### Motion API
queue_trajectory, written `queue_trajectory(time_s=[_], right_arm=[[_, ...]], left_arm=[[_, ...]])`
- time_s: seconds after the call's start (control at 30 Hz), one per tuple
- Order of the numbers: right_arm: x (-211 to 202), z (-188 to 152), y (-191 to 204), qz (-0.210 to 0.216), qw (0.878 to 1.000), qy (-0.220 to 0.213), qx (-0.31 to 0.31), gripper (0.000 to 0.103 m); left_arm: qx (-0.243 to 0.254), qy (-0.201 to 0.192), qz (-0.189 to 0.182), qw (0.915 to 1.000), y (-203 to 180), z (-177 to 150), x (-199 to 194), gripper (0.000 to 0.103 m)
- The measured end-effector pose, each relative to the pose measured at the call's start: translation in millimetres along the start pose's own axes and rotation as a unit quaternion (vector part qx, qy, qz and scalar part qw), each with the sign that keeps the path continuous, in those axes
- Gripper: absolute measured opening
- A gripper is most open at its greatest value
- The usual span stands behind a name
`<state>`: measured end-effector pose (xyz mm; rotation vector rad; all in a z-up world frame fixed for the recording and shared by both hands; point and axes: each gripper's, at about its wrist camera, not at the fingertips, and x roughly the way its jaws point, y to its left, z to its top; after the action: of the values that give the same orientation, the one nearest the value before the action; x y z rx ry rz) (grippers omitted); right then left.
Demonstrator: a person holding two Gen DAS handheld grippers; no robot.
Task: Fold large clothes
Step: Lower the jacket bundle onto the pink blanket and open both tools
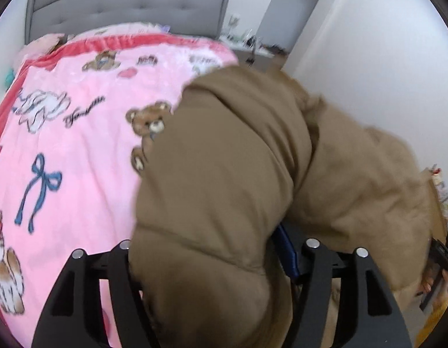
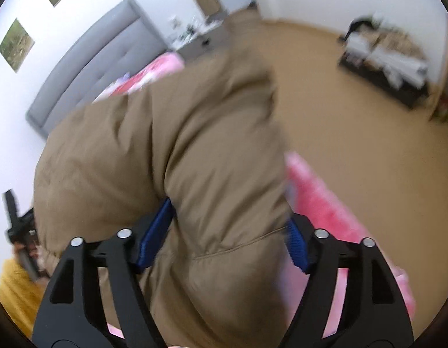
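A puffy brown jacket lies bunched on the right part of a bed covered by a pink blanket with bears and bows. My left gripper stands wide open, and a thick fold of the jacket bulges up between its fingers. Only the right blue pad shows. In the right wrist view the same jacket fills the gap of my right gripper, also open, with both blue pads beside the fabric. Each view catches the other gripper at its edge.
A grey padded headboard closes the far end of the bed, with a cluttered nightstand beside it. Beige floor lies right of the bed, with a low dark rack of things by the far wall. A yellow sleeve shows at lower left.
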<state>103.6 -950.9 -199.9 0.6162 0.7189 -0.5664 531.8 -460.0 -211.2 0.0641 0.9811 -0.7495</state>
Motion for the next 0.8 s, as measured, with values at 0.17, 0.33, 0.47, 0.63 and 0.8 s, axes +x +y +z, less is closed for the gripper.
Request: queue_trajectory(time_s=[0.17,0.33,0.47,0.63,0.8], right_arm=[[-39,27,32,-0.027,0.989,-0.106,-0.098,0.074],[-1,54,75,0.001,0.981,-0.086,-0.175,0.045],[46,58,87,-0.043,0.987,-0.037,-0.147,0.031],[83,47,59,-0.037,0.995,-0.013,-0.093,0.031],[108,37,19,-0.051,0.998,0.003,-0.046,0.046]], left_arm=[[0.020,-0.078,0.058,0.9950,6,19,-42,0.097],[0.017,-0.145,-0.006,0.9892,-20,37,-58,0.097],[0.070,-0.059,0.021,0.9956,-58,53,3,0.094],[0.034,0.012,0.040,0.9985,-38,51,57,0.092],[0.005,0.013,0.035,0.9993,-9,47,68,0.092]])
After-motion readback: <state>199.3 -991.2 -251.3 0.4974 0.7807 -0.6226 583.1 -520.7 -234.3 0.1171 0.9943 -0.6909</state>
